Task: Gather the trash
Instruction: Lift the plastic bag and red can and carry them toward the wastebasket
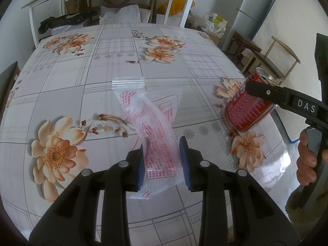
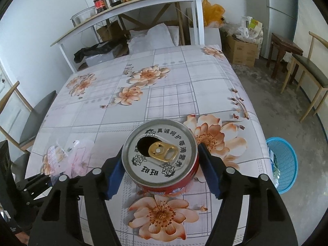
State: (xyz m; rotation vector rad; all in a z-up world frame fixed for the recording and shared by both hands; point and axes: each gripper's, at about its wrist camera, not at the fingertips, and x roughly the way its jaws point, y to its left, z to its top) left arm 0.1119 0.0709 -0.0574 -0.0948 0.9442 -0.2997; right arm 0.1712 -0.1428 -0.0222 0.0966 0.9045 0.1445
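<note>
A clear plastic zip bag with red print point(image 1: 152, 123) lies on the floral tablecloth point(image 1: 86, 75), its near end between the blue pads of my left gripper point(image 1: 163, 164), which is closed on it. A red drink can point(image 2: 162, 155) with an opened silver top is tilted and held between the blue pads of my right gripper point(image 2: 162, 164). In the left wrist view the can point(image 1: 248, 106) is raised at the table's right edge with the right gripper across it. The bag point(image 2: 80, 155) shows faintly at the left in the right wrist view.
A blue mesh waste basket point(image 2: 285, 164) stands on the floor by the table's right side. Chairs point(image 2: 311, 75) and a stool point(image 2: 285, 51) stand to the right, a chair point(image 2: 34, 112) to the left. A white shelf table point(image 2: 131, 6) with jars is behind.
</note>
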